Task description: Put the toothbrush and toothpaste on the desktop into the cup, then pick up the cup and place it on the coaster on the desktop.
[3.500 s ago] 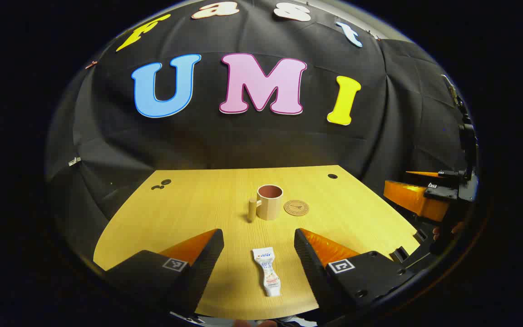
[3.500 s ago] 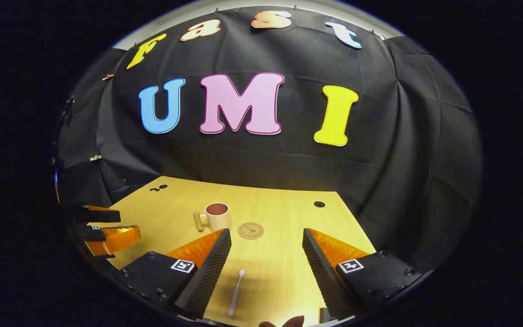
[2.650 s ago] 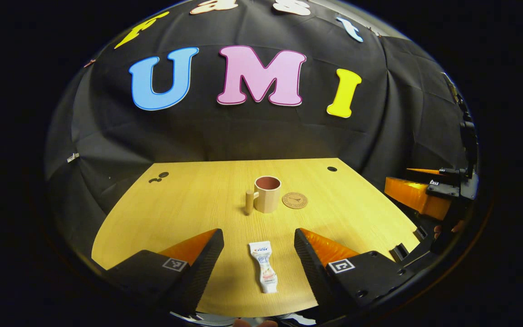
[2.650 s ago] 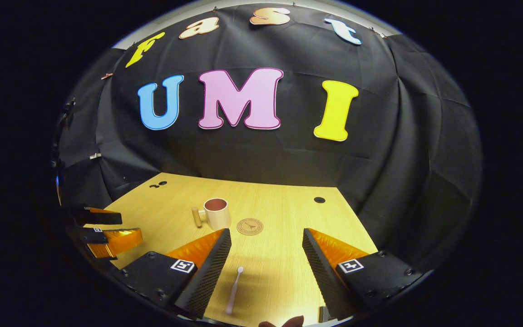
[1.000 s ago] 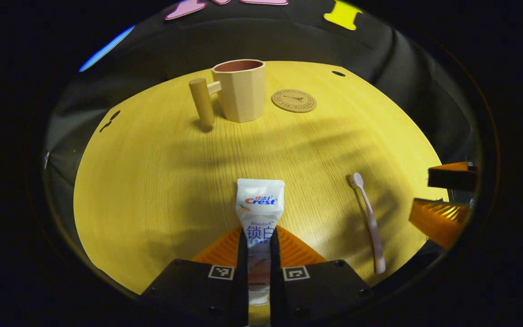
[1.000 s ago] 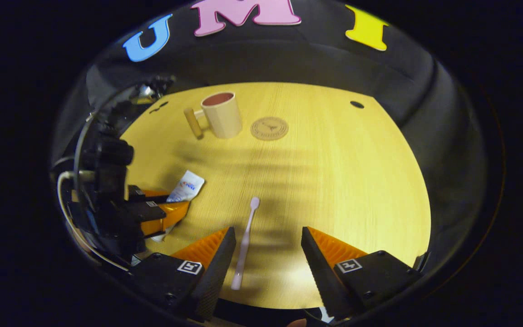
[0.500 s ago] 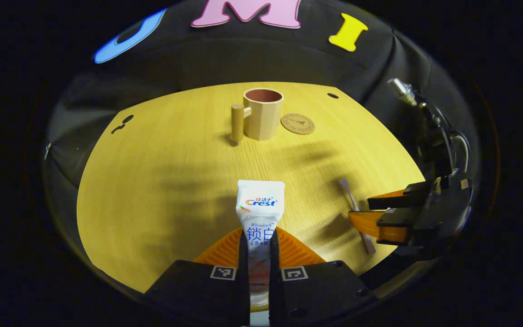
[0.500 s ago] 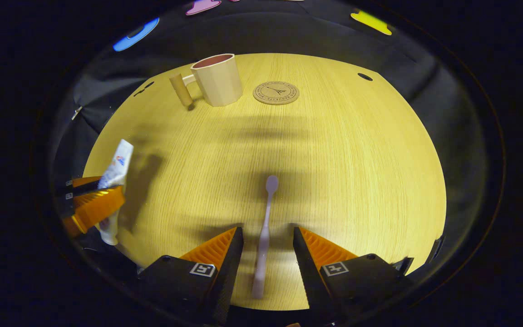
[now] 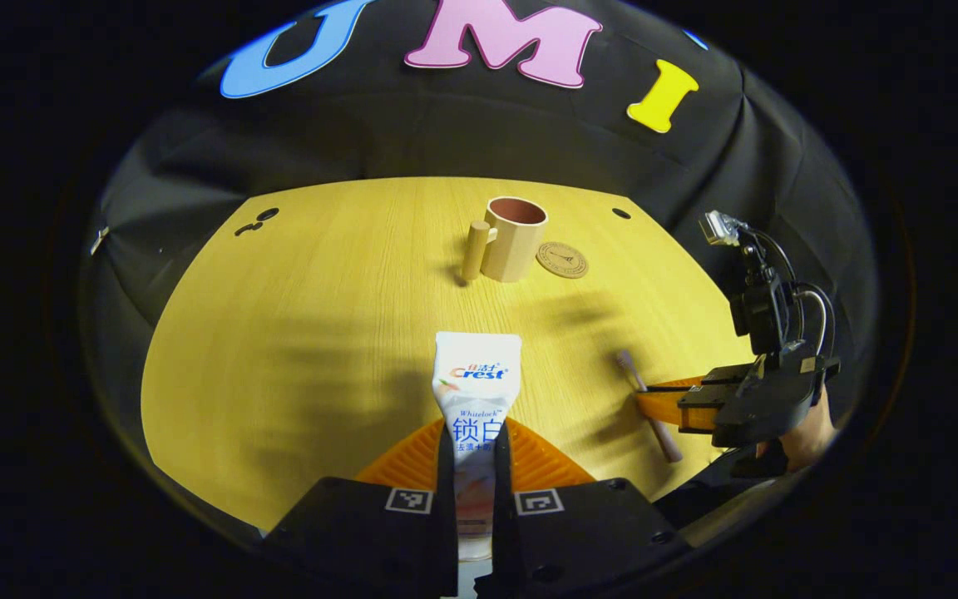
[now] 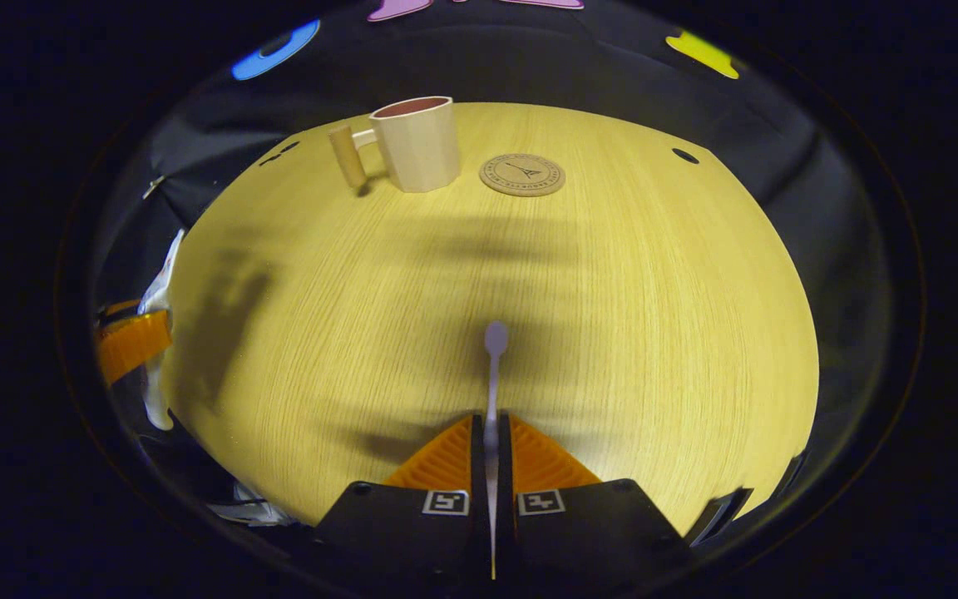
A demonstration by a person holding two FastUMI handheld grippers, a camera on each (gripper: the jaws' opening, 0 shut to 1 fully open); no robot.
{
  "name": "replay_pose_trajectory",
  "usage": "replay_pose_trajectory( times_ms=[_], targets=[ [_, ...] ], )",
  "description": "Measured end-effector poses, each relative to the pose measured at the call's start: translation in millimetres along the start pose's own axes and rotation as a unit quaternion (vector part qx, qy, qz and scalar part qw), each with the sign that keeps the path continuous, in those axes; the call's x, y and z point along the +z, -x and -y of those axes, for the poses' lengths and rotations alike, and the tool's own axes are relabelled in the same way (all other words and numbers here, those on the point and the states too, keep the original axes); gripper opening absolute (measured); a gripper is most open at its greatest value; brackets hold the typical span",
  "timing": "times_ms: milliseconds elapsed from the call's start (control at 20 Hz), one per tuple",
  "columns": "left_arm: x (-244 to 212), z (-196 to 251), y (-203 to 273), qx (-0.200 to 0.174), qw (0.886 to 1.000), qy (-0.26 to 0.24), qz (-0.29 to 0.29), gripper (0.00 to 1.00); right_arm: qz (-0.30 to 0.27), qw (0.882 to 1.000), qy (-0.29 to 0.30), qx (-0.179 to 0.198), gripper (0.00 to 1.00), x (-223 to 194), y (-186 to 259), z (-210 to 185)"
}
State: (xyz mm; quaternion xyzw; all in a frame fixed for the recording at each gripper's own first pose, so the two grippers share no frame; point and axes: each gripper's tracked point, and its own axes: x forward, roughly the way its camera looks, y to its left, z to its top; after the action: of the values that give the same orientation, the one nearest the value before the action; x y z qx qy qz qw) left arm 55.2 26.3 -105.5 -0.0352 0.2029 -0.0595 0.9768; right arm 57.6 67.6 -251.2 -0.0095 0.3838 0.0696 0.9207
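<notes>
My left gripper [image 9: 473,445] is shut on the white toothpaste tube [image 9: 476,384], which sticks forward above the wooden desktop [image 9: 304,316]. Far ahead stands the beige cup [image 9: 512,239] with a peg handle on its left, and the round cork coaster [image 9: 562,259] lies just right of it. In the right gripper view my right gripper [image 10: 491,449] is shut on the pale toothbrush [image 10: 493,366], head pointing forward low over the desktop [image 10: 629,291]. The cup [image 10: 417,142] and coaster [image 10: 522,175] lie at the far side. The right gripper [image 9: 699,403] with the toothbrush [image 9: 649,408] also appears at the right of the left gripper view.
A hand [image 9: 807,433] holds the right gripper at the desktop's right edge. The left gripper [image 10: 130,341] with the toothpaste [image 10: 159,333] hovers at the left edge in the right gripper view. Small dark holes [image 9: 620,213] mark the desktop near its back corners.
The right gripper's fingers have closed onto the toothbrush handle. The left gripper has lifted and pulled back with the toothpaste, so the cup looks farther off.
</notes>
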Motion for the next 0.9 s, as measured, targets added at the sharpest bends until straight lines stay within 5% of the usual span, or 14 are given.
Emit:
replay_pose_trajectory(
  times_ms=[200,400,900],
  targets=[
    [65.2,21.4,16.9,-0.052,0.994,0.006,0.1,0.2,0.049,0.995,-0.06,0.068,0.07,12.9,15.0,-10.3],
    [153.9,35.1,27.0,-0.086,0.974,0.033,0.208,0.2,0.122,0.979,-0.102,0.13,0.06,52.4,54.2,-9.3],
    [304.3,50.9,-15.7,-0.084,0.929,-0.01,0.36,0.19,0.187,0.956,-0.143,0.175,0.06,104.2,106.9,16.8]
  ],
)
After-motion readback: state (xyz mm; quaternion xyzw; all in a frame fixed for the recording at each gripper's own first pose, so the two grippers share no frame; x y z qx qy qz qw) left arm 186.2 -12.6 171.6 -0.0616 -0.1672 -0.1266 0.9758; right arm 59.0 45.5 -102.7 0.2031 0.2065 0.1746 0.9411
